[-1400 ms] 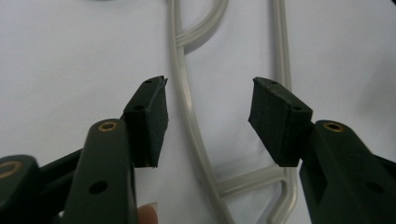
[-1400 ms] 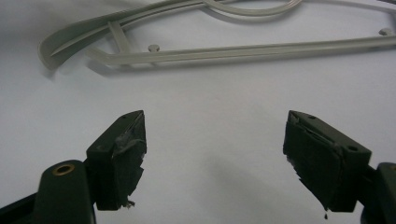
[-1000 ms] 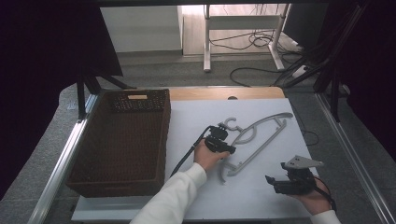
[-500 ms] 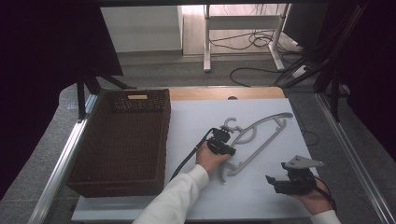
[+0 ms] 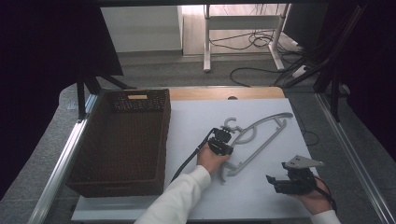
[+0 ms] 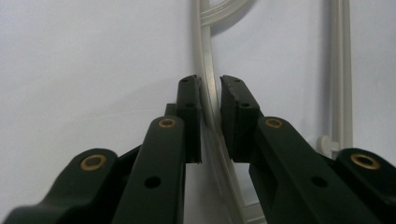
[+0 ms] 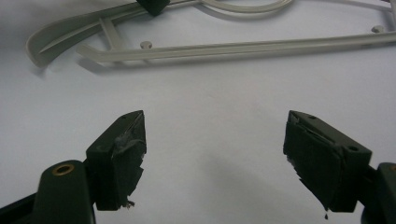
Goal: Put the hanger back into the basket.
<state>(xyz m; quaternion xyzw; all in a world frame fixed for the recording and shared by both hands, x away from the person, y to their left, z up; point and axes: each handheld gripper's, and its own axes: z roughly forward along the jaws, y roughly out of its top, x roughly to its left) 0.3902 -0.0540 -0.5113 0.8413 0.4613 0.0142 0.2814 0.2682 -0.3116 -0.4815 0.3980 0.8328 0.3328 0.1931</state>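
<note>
A white bench (image 5: 205,116) is seen from above, with grey floor, cables and a stand leg behind it at the top of the frame. Nearest, at the lower right of the high view, the right tongs (image 5: 279,183) are rested on the bench, their jaws spread wide with nothing between them; bare white surface is seen between them in the right gripper view. At the centre, the left tongs (image 5: 227,138) are set on the hanger (image 5: 261,135), a pale grey plastic one lying flat and slanting towards the upper right. The jaws have just been closing, and in the left gripper view the thin curved arm of the hanger (image 6: 208,70) is now pinched between the pads. The grasp is judged to be made, so a lift is probably what comes next. Further left, a dark woven basket (image 5: 161,140) is stood, well apart from the hanger.
</note>
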